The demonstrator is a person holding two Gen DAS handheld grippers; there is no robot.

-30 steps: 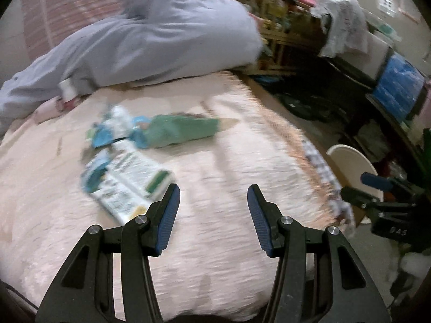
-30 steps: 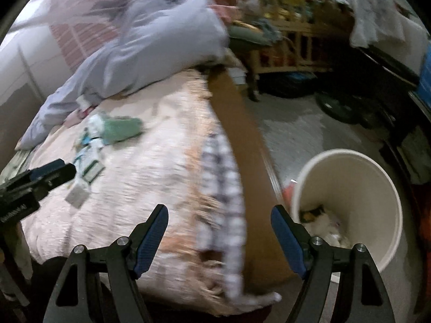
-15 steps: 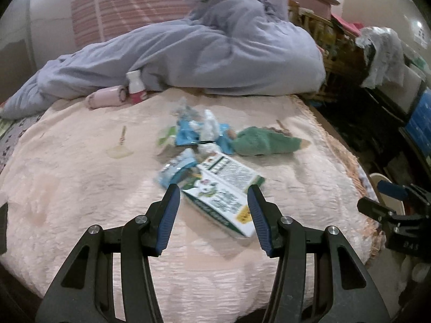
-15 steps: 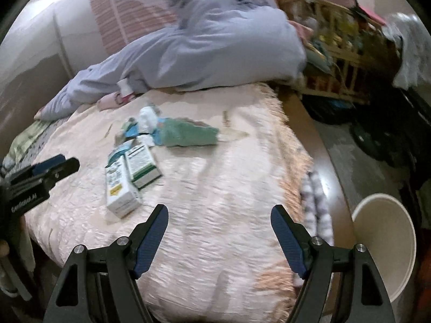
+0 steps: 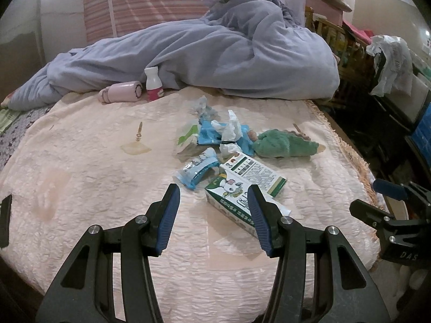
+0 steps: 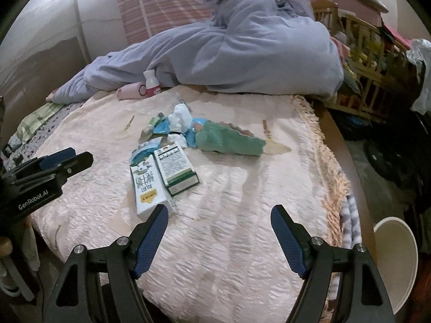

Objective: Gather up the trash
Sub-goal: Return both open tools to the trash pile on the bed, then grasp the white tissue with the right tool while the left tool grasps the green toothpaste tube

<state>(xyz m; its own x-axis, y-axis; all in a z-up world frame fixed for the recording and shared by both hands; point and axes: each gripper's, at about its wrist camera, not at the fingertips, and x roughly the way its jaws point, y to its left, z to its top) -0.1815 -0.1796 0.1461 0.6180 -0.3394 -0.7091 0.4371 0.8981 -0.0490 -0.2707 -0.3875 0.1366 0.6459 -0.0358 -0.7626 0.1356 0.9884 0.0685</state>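
A heap of trash lies on the pink bedspread (image 5: 80, 167): two white-and-green cartons (image 5: 242, 185) (image 6: 161, 177), blue wrappers (image 5: 198, 169), crumpled tissues (image 5: 229, 129) (image 6: 180, 117) and a green cloth bundle (image 5: 282, 145) (image 6: 229, 140). My left gripper (image 5: 212, 215) is open and empty, just short of the nearer carton. My right gripper (image 6: 219, 237) is open and empty, over the bedspread to the right of the cartons. A white bin (image 6: 396, 258) stands on the floor at the bed's right.
A grey-blue duvet (image 5: 215, 53) is bunched at the far side of the bed, with a pink roll (image 5: 121, 95) and a small pink-white bottle (image 5: 153, 84) before it. A wooden crib (image 6: 358, 62) and dark clutter fill the right side.
Both grippers have swung left from the bed's edge and the bin toward the trash heap. The left one now faces the cartons closely. Both stayed open.
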